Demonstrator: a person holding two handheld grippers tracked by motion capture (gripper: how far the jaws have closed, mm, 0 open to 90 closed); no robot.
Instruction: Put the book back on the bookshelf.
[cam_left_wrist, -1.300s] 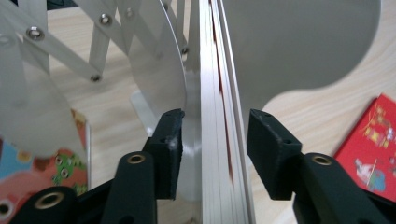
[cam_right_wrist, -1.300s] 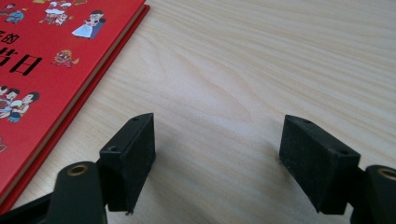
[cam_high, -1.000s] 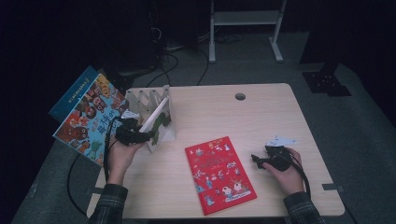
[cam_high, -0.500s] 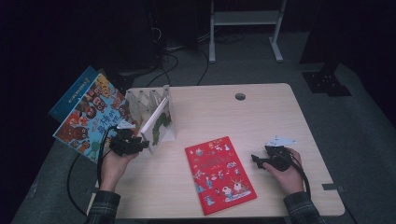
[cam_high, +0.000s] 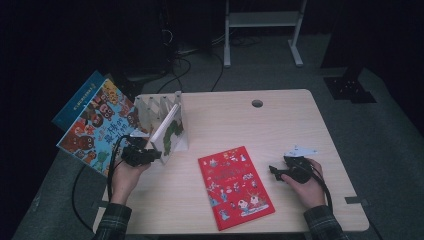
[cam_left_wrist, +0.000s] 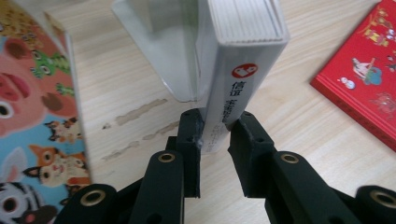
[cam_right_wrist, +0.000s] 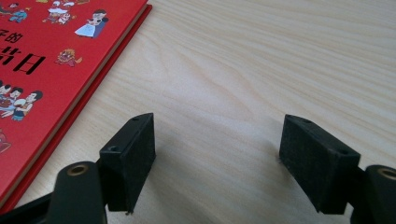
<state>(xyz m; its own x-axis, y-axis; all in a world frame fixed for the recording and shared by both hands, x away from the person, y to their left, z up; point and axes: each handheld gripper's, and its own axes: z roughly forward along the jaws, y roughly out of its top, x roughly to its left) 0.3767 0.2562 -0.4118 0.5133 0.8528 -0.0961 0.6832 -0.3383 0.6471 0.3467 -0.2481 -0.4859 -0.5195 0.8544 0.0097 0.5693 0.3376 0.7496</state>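
Note:
A white book (cam_high: 167, 127) stands spine-out in a white slotted rack (cam_high: 150, 107) at the table's left. My left gripper (cam_high: 155, 156) reaches it from the near side. In the left gripper view its jaws have just been closing, and both pads now press the lower spine of the white book (cam_left_wrist: 243, 60) between them; the left gripper (cam_left_wrist: 215, 135) is shut on it. A red picture book (cam_high: 235, 185) lies flat in the middle. My right gripper (cam_high: 274, 172) rests on the table to its right, open (cam_right_wrist: 217, 158), with bare wood between its jaws.
A large colourful animal book (cam_high: 97, 127) leans off the table's left edge with a blue book (cam_high: 80, 97) behind it. The red book's edge (cam_right_wrist: 46, 56) lies left of the right jaws. A cable hole (cam_high: 257, 103) sits at the far middle.
The left gripper's jaws have closed onto the white book's spine, and the left hand shifted slightly nearer. The right hand and the red book have stayed put.

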